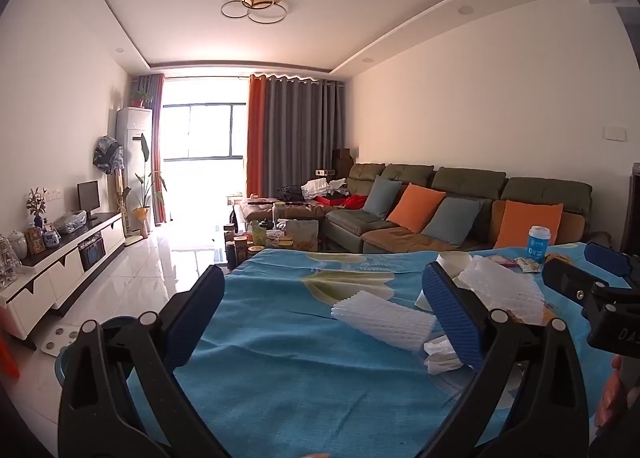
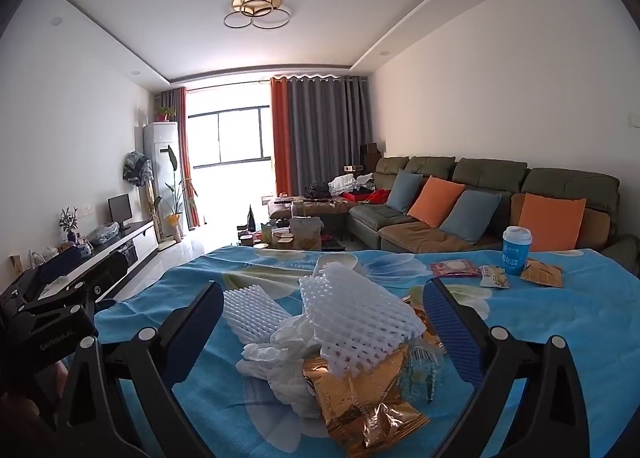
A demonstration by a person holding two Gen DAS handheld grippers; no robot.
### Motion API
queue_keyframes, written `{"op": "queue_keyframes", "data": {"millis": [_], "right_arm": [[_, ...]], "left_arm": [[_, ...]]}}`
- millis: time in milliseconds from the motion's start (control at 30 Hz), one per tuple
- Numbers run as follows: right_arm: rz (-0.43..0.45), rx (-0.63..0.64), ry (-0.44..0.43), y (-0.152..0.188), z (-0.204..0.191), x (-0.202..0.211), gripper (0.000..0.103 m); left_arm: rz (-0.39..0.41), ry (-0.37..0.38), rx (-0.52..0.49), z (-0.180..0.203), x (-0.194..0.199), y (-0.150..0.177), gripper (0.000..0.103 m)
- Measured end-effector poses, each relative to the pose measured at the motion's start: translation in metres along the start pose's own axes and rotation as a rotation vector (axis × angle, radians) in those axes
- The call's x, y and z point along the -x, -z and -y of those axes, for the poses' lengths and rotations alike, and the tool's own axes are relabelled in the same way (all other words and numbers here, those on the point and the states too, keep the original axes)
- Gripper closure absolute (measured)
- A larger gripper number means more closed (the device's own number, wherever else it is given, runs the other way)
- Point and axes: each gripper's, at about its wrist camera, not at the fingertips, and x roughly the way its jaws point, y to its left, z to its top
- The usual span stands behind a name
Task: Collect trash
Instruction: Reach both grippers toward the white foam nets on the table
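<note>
Trash lies on a table under a blue flowered cloth (image 1: 280, 338). In the left wrist view a white foam net sleeve (image 1: 384, 320) lies just left of my right finger, with crumpled tissue (image 1: 440, 356) and a second foam net (image 1: 502, 290) behind. My left gripper (image 1: 324, 322) is open and empty above the cloth. In the right wrist view my right gripper (image 2: 324, 326) is open around a pile: foam net (image 2: 360, 322), tissue (image 2: 280, 362), gold wrapper (image 2: 360, 398). A flat foam sleeve (image 2: 252, 310) lies left of it.
A blue paper cup (image 2: 516, 250) and several snack packets (image 2: 494, 276) lie at the table's far right. A white bowl (image 1: 454, 260) sits behind the foam. A blue bin rim (image 1: 80, 342) shows left of the table. Sofa (image 1: 440, 213) and coffee table (image 1: 272, 238) stand beyond.
</note>
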Motion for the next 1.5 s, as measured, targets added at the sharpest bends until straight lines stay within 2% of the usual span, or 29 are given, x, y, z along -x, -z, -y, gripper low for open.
{"op": "queue_keyframes", "data": {"millis": [367,833,967,1233,1400,1500], "right_arm": [[-0.001,-0.001,-0.005,0.0,0.001,-0.001,0.007],[-0.018,-0.009,-0.005,-0.001,-0.001,-0.004,0.007],[-0.018,-0.008,-0.005,0.0,0.0,-0.004,0.007],[-0.027,-0.01,-0.006,0.0,0.0,-0.006,0.007],[-0.04,-0.005,-0.001,0.0,0.002,-0.01,0.007],[-0.07,0.001,0.007,0.001,0.003,-0.017,0.007]], "left_arm": [[0.016,0.002,-0.004,0.007,0.003,-0.003,0.006],[-0.059,0.008,0.0,0.002,-0.002,-0.002,0.006],[-0.023,0.007,-0.003,0.003,-0.001,-0.002,0.006],[0.0,0.009,0.003,0.005,-0.002,-0.001,0.006],[-0.026,0.016,0.01,0.004,-0.005,0.001,0.006],[-0.076,0.038,0.019,0.003,-0.014,0.004,0.006]]}}
